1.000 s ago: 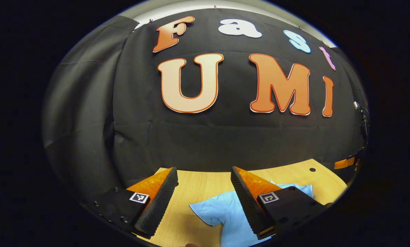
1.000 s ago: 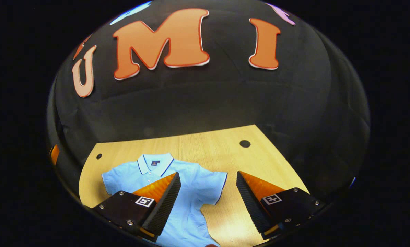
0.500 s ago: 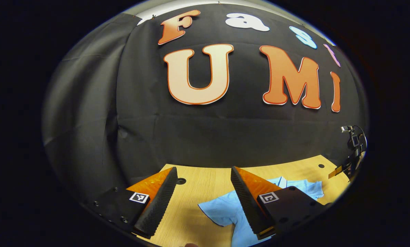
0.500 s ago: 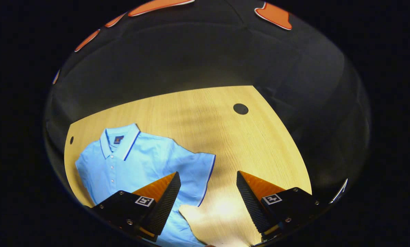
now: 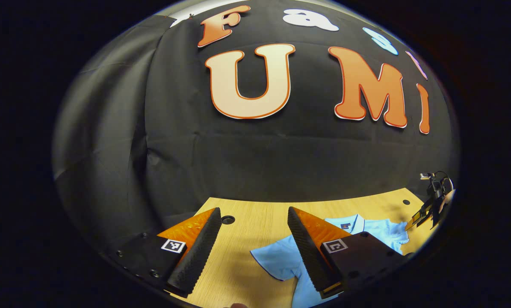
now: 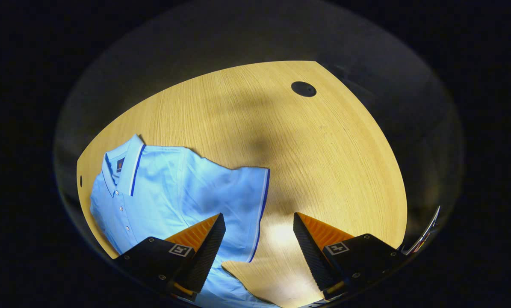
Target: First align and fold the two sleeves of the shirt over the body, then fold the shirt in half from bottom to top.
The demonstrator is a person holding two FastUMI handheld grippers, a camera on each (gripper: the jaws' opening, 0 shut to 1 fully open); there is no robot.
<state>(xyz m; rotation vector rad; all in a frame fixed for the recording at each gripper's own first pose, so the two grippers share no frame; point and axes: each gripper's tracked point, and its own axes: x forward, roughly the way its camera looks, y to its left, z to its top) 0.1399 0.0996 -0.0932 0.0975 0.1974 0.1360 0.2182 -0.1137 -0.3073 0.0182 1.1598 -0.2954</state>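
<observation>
Your light blue polo shirt [image 6: 165,192] lies flat on the wooden table [image 6: 323,145], face up, collar [image 6: 125,164] pointing to the table's far left corner in the right gripper view, with the button placket running down from it. Both sleeves are spread out to the sides; none is folded over the body yet. The sleeve with the dark blue trim [image 6: 251,201] lies nearest your right gripper [image 6: 259,244], whose fingers stand wide apart with nothing between them: one finger hangs over the sleeve's cloth, the other over bare wood, and the trimmed cuff edge falls in the gap.

In the left gripper view, the shirt [image 5: 276,261] sits to the right, its other sleeve reaching toward your left gripper [image 5: 253,250]. That gripper's fingers are also spread wide and hold nothing; the gap between them shows mostly bare table [image 5: 246,226]. Your right gripper [image 5: 428,207] shows at the far right edge, above the shirt's far shoulder. A round hole [image 6: 303,89] sits in the table beyond the shirt.
</observation>
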